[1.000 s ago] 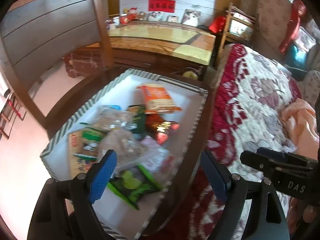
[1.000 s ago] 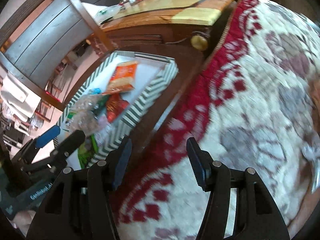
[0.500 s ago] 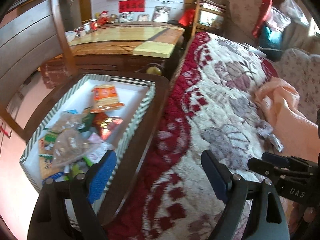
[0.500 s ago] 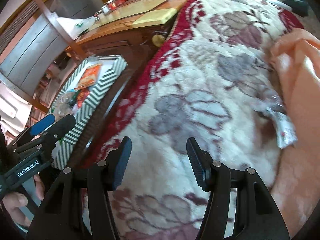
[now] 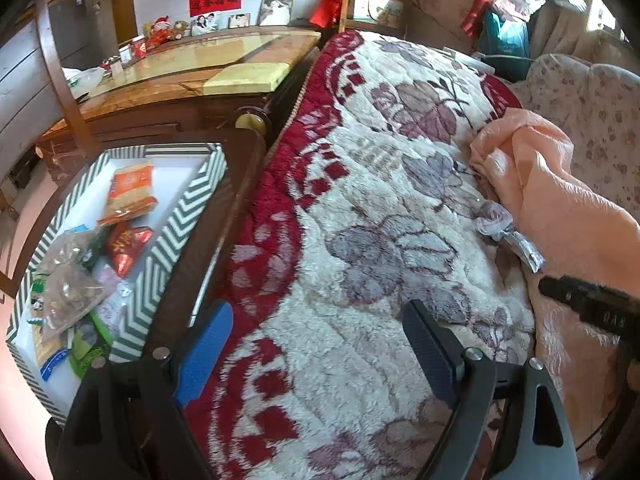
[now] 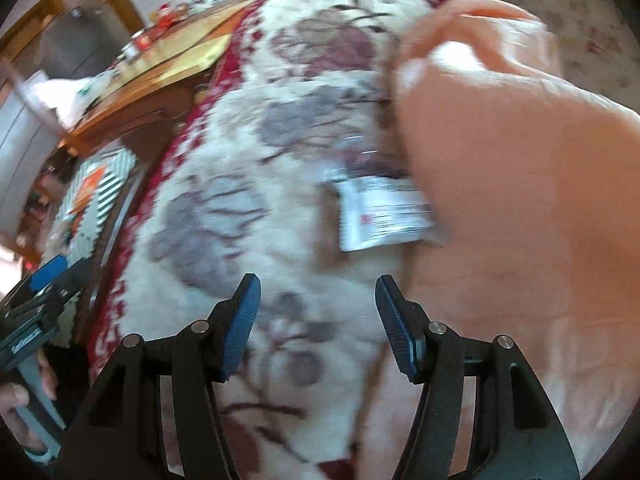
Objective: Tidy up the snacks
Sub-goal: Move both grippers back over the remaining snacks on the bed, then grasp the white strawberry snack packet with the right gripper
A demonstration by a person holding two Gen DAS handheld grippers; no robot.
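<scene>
Right wrist view: the right gripper hangs over a flowered blanket with nothing between its jaws, which stand moderately apart and have just been opening. A silvery snack packet lies on the blanket straight ahead of the fingertips and a little to their right, its far side tucked against a peach cloth; blur hides how far it slips under the fold. The packet's long axis runs roughly across the frame, along the line between the two fingers, so its shorter width looks the easier span to close on, likely after a roll of the wrist. In the left wrist view, the left gripper is spread wide and empty above the same blanket, and the same packet shows well off to its upper right at the edge of the cloth, with the right gripper's dark tip already just below it. The right hand is plainly the nearer. The striped box on the dark wooden table beside the blanket already holds a heap of snacks, among them an orange bag and a red packet, and it appears to be where the stray packet belongs.
</scene>
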